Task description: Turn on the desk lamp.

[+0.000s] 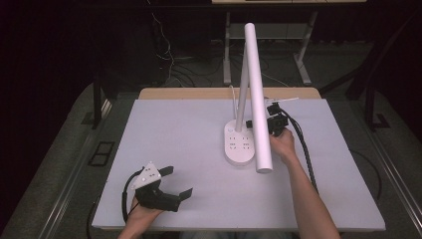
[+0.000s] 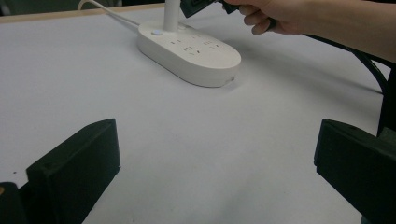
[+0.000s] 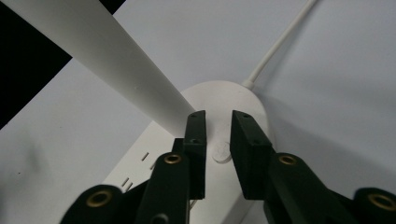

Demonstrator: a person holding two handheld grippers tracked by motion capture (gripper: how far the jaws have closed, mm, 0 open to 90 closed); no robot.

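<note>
Now the right gripper (image 3: 212,135) hangs with jaws narrowed to a slim gap, directly above the round button (image 3: 221,152) on the desk lamp's base (image 1: 239,147). That oval base lies lengthwise fore-and-aft on the tabletop (image 1: 174,129), light bar (image 1: 259,94) overhead. Well apart, the left gripper (image 1: 174,181) rests wide open.
</note>
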